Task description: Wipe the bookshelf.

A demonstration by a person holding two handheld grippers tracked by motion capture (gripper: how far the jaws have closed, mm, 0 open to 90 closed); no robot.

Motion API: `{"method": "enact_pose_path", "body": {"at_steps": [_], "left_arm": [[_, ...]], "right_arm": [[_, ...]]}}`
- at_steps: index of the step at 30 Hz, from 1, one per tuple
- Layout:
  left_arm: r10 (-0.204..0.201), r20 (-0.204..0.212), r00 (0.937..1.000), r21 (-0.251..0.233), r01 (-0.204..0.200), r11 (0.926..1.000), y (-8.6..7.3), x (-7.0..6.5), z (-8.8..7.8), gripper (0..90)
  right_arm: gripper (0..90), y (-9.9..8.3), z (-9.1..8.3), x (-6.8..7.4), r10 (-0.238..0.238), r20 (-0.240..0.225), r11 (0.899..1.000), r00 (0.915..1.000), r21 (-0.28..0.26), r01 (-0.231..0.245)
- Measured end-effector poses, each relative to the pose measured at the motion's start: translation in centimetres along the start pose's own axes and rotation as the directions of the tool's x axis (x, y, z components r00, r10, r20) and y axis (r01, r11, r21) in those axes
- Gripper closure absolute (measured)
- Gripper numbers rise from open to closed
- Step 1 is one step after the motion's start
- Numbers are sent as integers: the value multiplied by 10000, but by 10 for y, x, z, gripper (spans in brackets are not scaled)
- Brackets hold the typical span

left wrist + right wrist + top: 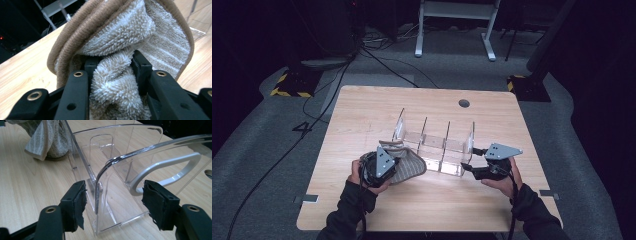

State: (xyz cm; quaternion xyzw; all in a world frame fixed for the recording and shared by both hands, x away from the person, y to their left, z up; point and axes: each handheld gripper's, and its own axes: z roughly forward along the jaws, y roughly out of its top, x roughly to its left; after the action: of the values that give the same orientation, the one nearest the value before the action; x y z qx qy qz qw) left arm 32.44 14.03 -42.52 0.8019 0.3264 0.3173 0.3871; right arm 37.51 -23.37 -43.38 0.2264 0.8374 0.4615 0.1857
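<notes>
High view: the left gripper (388, 167) pinches a folded towel (408, 167) just above the counter (362, 115), right beside the left end of a clear rack (434, 145). The right gripper (473, 161) stands spread at the rack's right end wall, its pads either side of the wall but not pressing. The step in hand looks like bracing the rack before loading the towel. Next, the right gripper likely needs to close on that wall, then the left lifts the towel over a divider and lowers it into a slot.
</notes>
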Motion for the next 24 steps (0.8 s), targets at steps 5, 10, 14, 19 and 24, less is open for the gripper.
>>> {"method": "enact_pose_path", "body": {"at_steps": [5,10,14,19,24], "left_arm": [[-109,-32,9999,166,109,9998,-3,6,2,651],[-288,474,9985,-97,293,9995,1,4,6,653],[-11,1009,9949,-272,39,9996,10,-10,11,653],[540,1570,9861,-371,-488,9981,18,-31,13,652],[701,2028,9767,-412,-630,9972,20,-47,11,651]], "right_arm": [[340,3,4,-2,-98,-186,9998,9998,-161,95],[369,5,-2,2,-304,-628,9991,9976,-321,284],[381,6,-3,9,-597,-1140,9979,9917,-336,563],[404,9,-2,26,-1291,-1733,9916,9764,-340,1251],[426,10,-2,37,-1389,-1994,9902,9700,-404,1335]]}}
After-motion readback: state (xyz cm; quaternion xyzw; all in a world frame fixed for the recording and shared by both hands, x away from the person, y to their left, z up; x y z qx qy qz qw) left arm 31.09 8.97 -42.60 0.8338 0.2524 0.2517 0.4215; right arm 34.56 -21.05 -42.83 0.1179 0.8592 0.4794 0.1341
